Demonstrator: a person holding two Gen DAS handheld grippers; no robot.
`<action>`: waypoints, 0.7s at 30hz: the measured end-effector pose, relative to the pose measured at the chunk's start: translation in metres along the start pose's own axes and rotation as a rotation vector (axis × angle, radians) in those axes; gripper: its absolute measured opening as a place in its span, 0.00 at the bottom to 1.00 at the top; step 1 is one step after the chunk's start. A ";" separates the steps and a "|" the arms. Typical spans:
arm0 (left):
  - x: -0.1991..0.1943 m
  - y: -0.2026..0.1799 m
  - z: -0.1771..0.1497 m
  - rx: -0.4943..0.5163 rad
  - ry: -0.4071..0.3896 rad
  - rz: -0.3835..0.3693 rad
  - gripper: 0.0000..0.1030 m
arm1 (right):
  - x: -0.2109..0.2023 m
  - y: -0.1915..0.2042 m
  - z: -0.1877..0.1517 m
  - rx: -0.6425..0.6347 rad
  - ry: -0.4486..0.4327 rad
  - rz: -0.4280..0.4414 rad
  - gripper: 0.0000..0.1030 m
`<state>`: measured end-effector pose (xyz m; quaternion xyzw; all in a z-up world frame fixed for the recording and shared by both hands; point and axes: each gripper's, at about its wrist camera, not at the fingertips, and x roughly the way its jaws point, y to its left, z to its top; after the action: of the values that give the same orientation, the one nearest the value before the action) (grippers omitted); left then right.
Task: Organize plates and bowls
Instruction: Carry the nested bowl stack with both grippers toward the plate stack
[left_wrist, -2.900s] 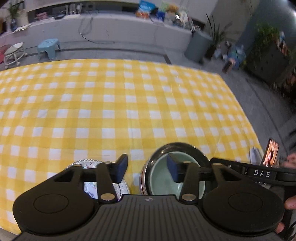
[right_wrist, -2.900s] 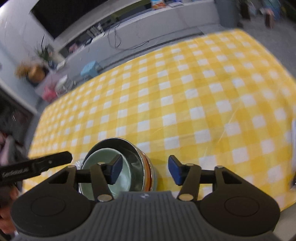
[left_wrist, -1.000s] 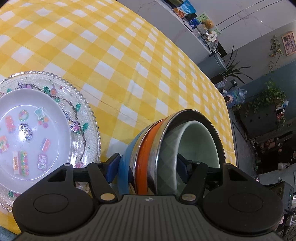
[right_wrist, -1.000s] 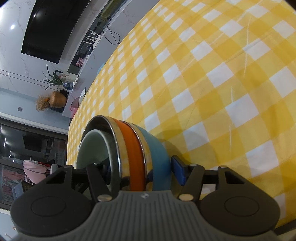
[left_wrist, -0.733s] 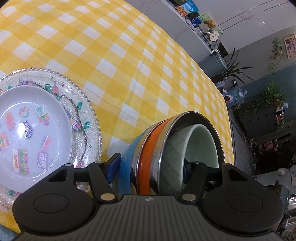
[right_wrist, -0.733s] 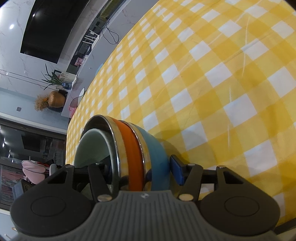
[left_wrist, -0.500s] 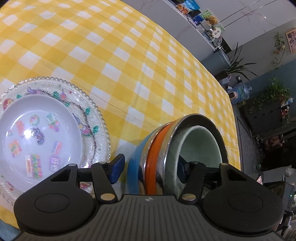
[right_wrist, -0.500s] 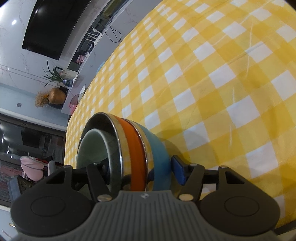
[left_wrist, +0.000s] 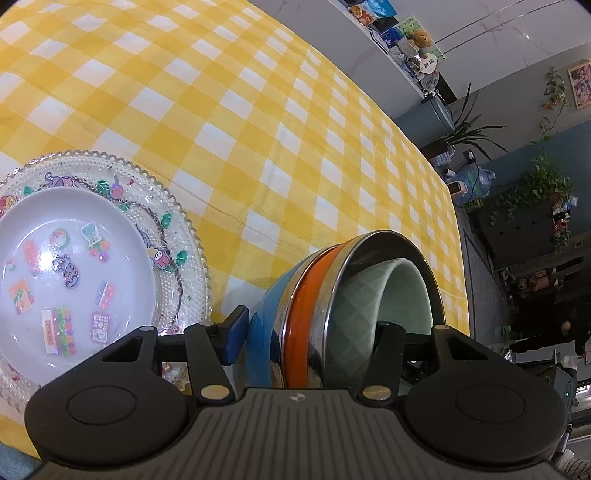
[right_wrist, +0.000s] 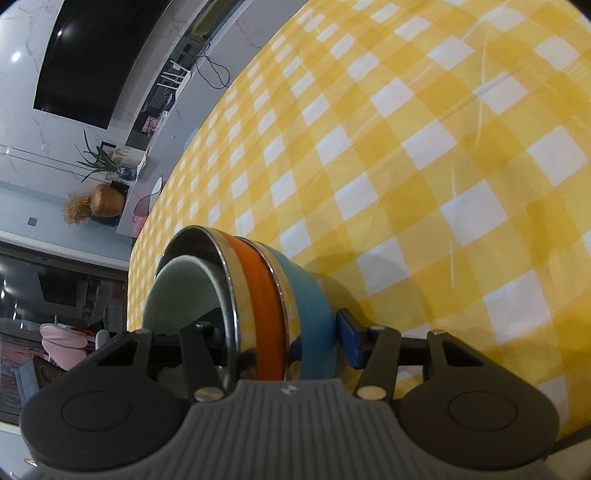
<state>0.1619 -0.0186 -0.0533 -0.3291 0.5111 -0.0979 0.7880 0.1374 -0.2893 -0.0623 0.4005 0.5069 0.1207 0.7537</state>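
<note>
While both closing grippers straddle the nested bowls (left_wrist: 332, 295), only the left view shows the plates (left_wrist: 177, 221).

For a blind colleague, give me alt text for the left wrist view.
The left gripper, closing, straddles a nested stack of bowls on a yellow checked tablecloth. A white dish sits on a beaded glass plate to the left.

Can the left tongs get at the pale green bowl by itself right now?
Probably not. The left tongs straddle the whole nested stack and are closing: one finger is outside the blue bowl, the other inside the pale green bowl. The steel bowl rings it.
</note>
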 end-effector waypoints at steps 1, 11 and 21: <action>-0.001 -0.002 -0.001 0.007 -0.002 0.003 0.59 | -0.001 0.000 -0.001 0.004 -0.003 -0.001 0.51; -0.023 -0.009 -0.012 0.024 -0.033 0.009 0.59 | -0.014 0.008 -0.010 -0.015 -0.022 0.021 0.51; -0.081 -0.001 -0.022 0.020 -0.124 0.011 0.59 | -0.025 0.048 -0.041 -0.085 -0.004 0.063 0.50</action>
<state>0.1063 0.0109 0.0017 -0.3238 0.4622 -0.0782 0.8218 0.1018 -0.2535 -0.0177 0.3843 0.4870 0.1648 0.7668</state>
